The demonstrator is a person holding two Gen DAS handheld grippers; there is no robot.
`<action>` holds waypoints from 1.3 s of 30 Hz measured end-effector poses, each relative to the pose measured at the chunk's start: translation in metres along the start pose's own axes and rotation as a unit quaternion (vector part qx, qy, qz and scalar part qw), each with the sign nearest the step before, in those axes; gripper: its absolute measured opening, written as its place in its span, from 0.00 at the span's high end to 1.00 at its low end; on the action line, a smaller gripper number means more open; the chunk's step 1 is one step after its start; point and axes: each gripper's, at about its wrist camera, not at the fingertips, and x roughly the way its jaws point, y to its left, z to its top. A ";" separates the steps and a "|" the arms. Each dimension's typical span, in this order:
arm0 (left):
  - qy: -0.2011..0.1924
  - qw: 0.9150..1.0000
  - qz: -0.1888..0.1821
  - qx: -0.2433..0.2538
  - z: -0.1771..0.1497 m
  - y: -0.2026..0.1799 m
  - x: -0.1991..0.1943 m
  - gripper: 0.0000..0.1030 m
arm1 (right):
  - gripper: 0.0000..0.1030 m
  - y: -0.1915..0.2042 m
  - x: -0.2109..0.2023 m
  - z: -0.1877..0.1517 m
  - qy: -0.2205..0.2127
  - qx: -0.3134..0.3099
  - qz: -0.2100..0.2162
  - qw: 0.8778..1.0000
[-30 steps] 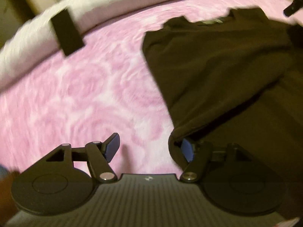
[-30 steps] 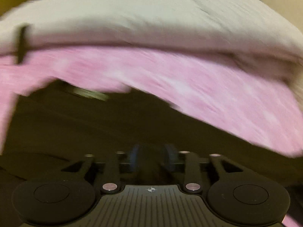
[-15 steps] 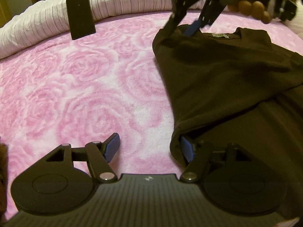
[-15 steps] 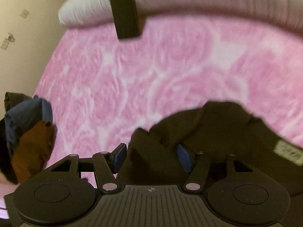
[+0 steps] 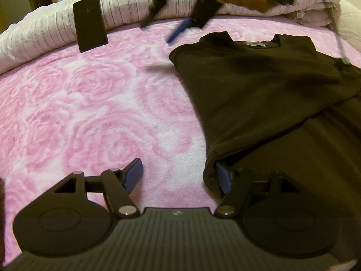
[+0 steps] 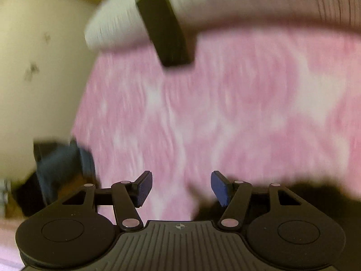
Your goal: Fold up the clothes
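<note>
Fleecy rose-patterned blanket under dark shirt; both tools gape, empty

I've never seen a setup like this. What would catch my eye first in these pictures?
First, the pink rose-patterned blanket that covers the bed, with a dark brown shirt lying partly folded on its right side. Next, the left gripper at the bottom, its blue-padded jaws wide open and one pad tucked at the shirt's near corner. Behind, a black phone leans against the striped white bedding, and the blurred right gripper hangs above the collar.
</note>
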 end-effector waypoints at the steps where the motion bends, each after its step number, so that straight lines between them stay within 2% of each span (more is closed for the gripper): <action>1: 0.000 1.000 0.000 -0.001 0.000 0.000 0.000 0.35 | 0.41 0.002 -0.002 0.002 -0.009 -0.002 -0.001 1.000; 3: 0.001 1.000 0.001 -0.003 0.001 0.000 0.000 0.35 | 0.41 0.006 -0.007 0.004 -0.022 -0.007 -0.005 1.000; 6: 0.004 1.000 -0.001 -0.006 0.002 0.001 -0.001 0.35 | 0.41 0.010 -0.012 -0.012 0.011 -0.028 -0.021 0.999; 10: 0.006 1.000 -0.002 -0.008 0.002 0.002 0.000 0.35 | 0.41 0.004 -0.007 -0.038 0.088 -0.052 -0.057 0.993; 16: 0.004 1.000 -0.003 -0.009 0.001 0.002 -0.001 0.35 | 0.41 -0.001 0.006 -0.052 0.130 -0.072 -0.051 0.988; 21: 0.008 1.000 -0.001 -0.009 0.002 0.002 -0.001 0.35 | 0.41 -0.010 -0.004 -0.038 0.044 -0.043 -0.060 0.996; 24: 0.014 1.000 0.001 -0.017 0.003 0.002 -0.003 0.35 | 0.41 -0.022 -0.021 -0.030 -0.013 -0.005 -0.067 0.998; 26: 0.019 1.000 0.005 -0.019 0.003 0.002 -0.007 0.35 | 0.41 -0.018 -0.035 -0.033 -0.030 0.000 -0.055 0.998; 30: 0.030 0.999 0.014 -0.008 -0.002 0.002 -0.017 0.35 | 0.41 -0.003 -0.052 -0.060 -0.024 -0.018 -0.068 0.997; 36: 0.061 0.997 0.044 -0.005 -0.009 0.008 -0.025 0.38 | 0.41 -0.023 -0.062 -0.127 -0.007 0.016 -0.158 0.987; 39: 0.066 0.996 0.053 -0.008 -0.011 0.014 -0.033 0.39 | 0.41 -0.038 -0.084 -0.167 -0.020 0.042 -0.179 0.983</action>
